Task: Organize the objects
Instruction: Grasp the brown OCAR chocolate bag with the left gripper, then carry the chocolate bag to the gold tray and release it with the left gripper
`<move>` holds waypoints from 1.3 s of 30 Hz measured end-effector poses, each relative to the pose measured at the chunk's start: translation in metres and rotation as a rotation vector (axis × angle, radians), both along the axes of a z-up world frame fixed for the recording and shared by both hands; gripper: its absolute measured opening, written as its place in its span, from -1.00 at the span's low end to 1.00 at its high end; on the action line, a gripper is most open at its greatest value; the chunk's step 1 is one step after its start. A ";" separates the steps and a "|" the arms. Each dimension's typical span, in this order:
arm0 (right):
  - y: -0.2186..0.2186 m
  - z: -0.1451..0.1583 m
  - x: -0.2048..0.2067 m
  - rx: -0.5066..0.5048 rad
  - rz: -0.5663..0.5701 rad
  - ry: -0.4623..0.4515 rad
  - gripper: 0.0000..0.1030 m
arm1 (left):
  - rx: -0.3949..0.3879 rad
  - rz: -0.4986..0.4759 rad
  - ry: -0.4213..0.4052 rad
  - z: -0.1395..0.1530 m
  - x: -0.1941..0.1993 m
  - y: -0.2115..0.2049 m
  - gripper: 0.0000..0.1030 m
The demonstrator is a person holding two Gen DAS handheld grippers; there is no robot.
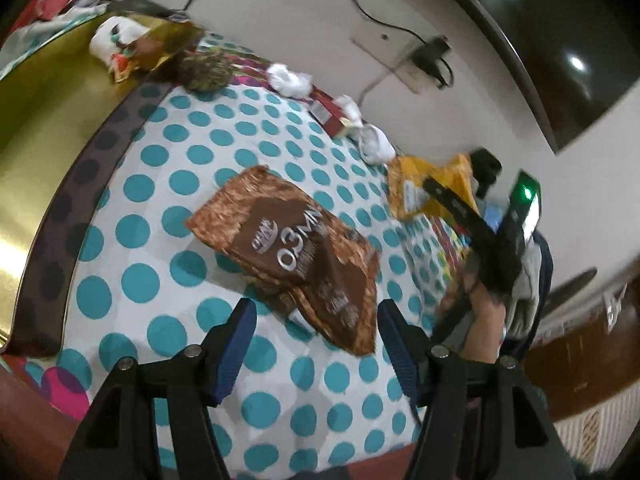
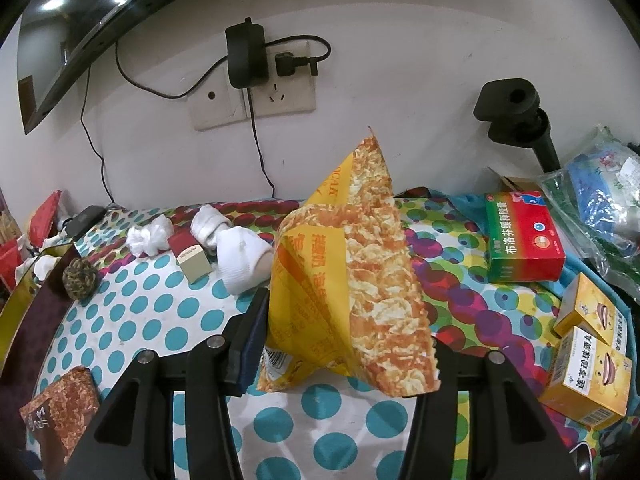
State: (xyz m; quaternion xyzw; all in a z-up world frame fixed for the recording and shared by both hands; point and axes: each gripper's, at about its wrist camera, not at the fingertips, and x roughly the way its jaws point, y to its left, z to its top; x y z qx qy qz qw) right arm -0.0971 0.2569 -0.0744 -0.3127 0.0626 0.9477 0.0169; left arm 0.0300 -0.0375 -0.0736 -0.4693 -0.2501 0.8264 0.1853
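A brown snack packet (image 1: 288, 248) lies flat on the dotted cloth (image 1: 168, 216), its near corner between the tips of my left gripper (image 1: 316, 308). That gripper is open and its blue pads do not touch the packet. The same packet shows at the lower left of the right wrist view (image 2: 60, 412). My right gripper (image 2: 348, 340) is shut on a yellow snack packet (image 2: 352, 280), which stands upright above the cloth and hides the right finger. From the left wrist view the yellow packet (image 1: 420, 184) and right gripper (image 1: 480, 232) are at the right, with a person's hand behind them.
A gold tray (image 1: 48, 120) holding wrappers sits at the left. A rope ball (image 2: 80, 280), white socks (image 2: 240, 256) and a small red box (image 2: 190, 258) lie near the wall. A green-red medicine box (image 2: 524, 240), yellow boxes (image 2: 588, 384) and a plastic bag (image 2: 600, 192) crowd the right.
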 end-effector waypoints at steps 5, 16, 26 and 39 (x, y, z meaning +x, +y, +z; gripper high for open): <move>0.000 -0.001 0.000 -0.002 0.004 -0.004 -0.04 | 0.095 0.077 -0.062 -0.011 -0.010 -0.010 0.26; -0.002 -0.002 -0.001 -0.001 0.020 -0.009 -0.03 | 0.186 0.184 -0.085 -0.025 -0.041 -0.019 0.29; -0.003 -0.003 -0.002 0.002 0.030 -0.018 -0.01 | 0.134 0.158 -0.040 -0.025 -0.058 0.001 0.09; -0.007 -0.004 -0.003 0.017 0.033 -0.014 0.01 | -0.055 0.051 0.079 0.001 -0.055 0.031 -0.35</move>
